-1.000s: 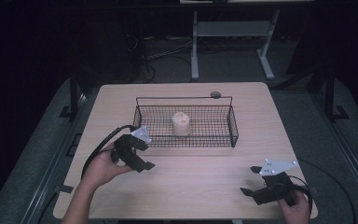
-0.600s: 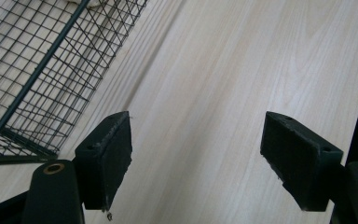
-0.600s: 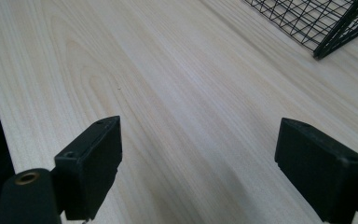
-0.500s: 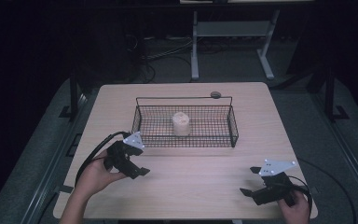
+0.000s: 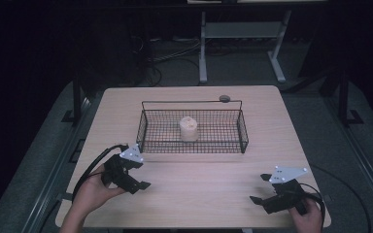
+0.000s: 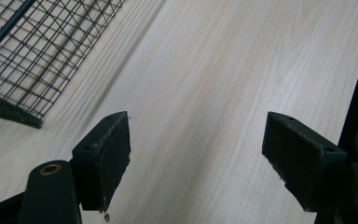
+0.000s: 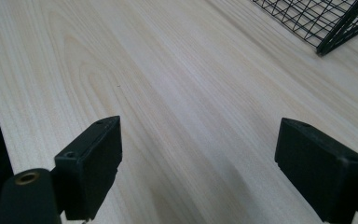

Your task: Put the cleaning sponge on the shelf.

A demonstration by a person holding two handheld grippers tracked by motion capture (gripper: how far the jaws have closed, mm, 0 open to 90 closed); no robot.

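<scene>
On a pale wooden table we see a black wire basket standing near the middle, with a cream-coloured candle upright inside it. Our left gripper sits near the basket's front left corner, just apart from it, its jaws spread wide with nothing between them; in its own view a basket corner shows at the upper left. Our right gripper rests at the table's front right corner, well apart from the basket, jaws likewise spread wide over bare wood.
</scene>
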